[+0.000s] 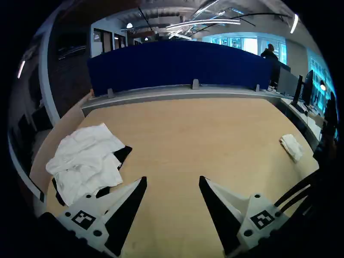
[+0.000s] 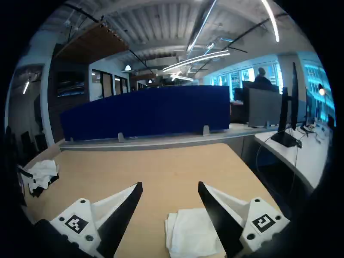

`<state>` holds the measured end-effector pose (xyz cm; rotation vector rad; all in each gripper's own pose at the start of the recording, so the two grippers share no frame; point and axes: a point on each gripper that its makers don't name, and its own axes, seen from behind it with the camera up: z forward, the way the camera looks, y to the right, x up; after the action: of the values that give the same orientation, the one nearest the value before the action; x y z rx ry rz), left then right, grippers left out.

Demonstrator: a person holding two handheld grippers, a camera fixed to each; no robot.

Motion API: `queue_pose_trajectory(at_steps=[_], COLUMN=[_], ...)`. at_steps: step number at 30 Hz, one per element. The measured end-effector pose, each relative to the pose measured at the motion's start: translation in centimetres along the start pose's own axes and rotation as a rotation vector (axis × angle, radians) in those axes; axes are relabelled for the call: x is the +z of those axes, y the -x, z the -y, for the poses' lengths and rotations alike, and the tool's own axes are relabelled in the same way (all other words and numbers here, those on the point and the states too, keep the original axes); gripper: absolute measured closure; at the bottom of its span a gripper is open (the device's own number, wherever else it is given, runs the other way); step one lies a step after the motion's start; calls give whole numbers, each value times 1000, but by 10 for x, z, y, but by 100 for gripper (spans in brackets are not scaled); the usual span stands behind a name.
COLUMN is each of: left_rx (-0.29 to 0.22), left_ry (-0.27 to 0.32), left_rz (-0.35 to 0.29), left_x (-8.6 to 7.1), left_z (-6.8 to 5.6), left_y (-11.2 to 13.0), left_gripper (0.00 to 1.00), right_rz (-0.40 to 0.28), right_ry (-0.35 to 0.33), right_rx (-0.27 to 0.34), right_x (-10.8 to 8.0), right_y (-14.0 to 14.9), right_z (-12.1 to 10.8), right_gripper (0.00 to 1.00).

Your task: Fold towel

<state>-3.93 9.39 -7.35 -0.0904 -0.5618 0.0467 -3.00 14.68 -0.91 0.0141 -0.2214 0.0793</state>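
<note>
Left tool [image 1: 172, 178]: released over bare desk [image 1: 193, 129].
Right tool [image 2: 170, 183]: released; towel [image 2: 189, 232] seen lower centre.
Pile [image 1: 86, 161]: left, at desk edge.

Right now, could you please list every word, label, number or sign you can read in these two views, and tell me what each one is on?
No readable words, brands or numbers anywhere.
On the left gripper: square black-and-white markers, coded patterns, not text.
On the right gripper: markers of the same kind, also not text.
On the crumpled towels, the folded towel and the table: no print visible.
</note>
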Motion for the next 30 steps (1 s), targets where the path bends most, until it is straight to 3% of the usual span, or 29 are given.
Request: queue_pose_trajectory(at_steps=[7, 12, 21, 26, 30], left_rx=[-14, -23, -86, -81, -72], left_ry=[-26, -47, -70, -52, -43], left_rz=[-125, -207, -352, -427, -449], left_x=[2, 0, -13, -22, -22], left_z=[5, 9, 21, 19, 16], left_y=[-30, -49, -84, -102, -106], left_gripper=[10, 10, 11, 10, 11], right_rz=[-52, -102, -125, -138, -149], right_ry=[41, 44, 18, 14, 12], right_rx=[-119, -164, -153, -137, -134], right_x=[-1, -2, -2, -1, 0], right_y=[-21, -36, -39, -44, -47], right_z=[20, 42, 70, 79, 88], right_gripper=[0, 0, 0, 0, 0])
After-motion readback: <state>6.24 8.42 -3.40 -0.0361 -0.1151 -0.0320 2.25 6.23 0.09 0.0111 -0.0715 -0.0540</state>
